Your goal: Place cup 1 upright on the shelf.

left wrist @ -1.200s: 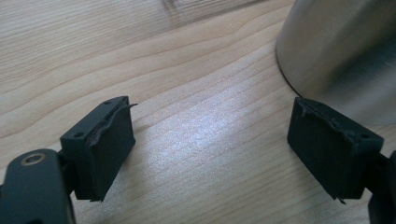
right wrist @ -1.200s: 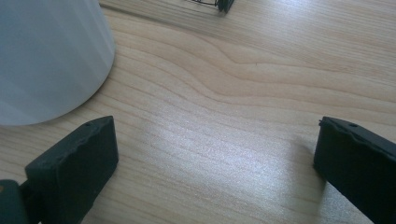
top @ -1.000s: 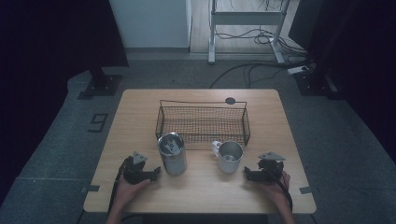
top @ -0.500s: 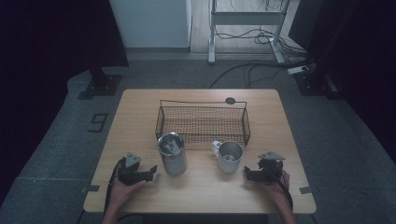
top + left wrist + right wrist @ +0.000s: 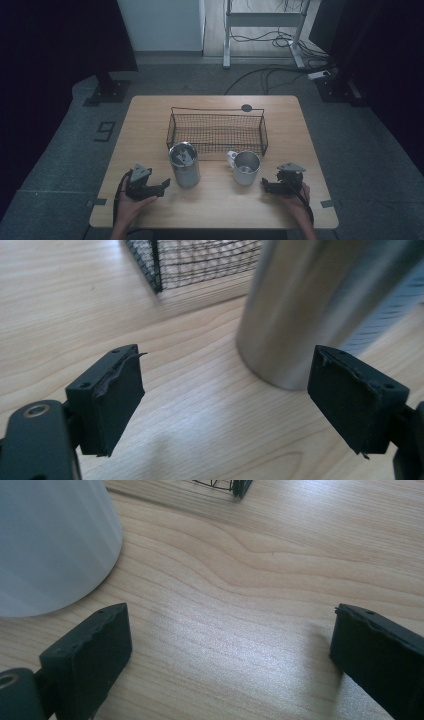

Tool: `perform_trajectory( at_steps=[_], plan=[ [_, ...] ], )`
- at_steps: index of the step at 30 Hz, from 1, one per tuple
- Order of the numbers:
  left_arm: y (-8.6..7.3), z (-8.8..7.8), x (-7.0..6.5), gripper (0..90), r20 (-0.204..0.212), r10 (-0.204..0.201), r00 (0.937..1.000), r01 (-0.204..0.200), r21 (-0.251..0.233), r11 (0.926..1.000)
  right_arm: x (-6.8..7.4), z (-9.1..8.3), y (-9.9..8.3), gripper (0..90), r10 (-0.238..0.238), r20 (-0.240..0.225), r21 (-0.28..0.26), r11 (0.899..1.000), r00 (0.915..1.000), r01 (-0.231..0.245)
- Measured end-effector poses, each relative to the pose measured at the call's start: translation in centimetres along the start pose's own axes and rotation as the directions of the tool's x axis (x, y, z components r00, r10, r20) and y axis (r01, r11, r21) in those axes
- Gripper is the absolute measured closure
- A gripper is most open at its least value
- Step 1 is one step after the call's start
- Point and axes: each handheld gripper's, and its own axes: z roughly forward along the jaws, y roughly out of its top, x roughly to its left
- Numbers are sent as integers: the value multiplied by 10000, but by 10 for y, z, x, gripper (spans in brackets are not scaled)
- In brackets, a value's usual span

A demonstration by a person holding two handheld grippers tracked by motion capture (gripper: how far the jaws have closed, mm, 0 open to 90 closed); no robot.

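The left gripper (image 5: 163,186) gapes wide just left of the steel canister (image 5: 184,164), holding nothing. Right of the canister, past the mug (image 5: 246,167), the right gripper (image 5: 265,186), its jaws just closing a little, stands wide and empty over bare table (image 5: 220,210).

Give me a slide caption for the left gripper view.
Left gripper, jaws apart, just short of a steel canister on the wooden table, wire basket behind.

Each hand-held gripper is black. The left hand-held gripper (image 5: 162,186) and the right hand-held gripper (image 5: 265,185) both carry a grey three-cornered plate on top and trail a dark cable along the bare forearm. Their blocky jaws end in matte black pads with ragged edges and small screw holes.
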Motion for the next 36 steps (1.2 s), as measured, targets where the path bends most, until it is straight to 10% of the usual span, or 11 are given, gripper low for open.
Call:
perform_trajectory(
  at_steps=[36],
  plan=[
    [27,-25,-36,59,1479,395,9882,-215,-1215,9924,0,-1,0,52,67,78,-53,10000,9999,-66]
  ],
)
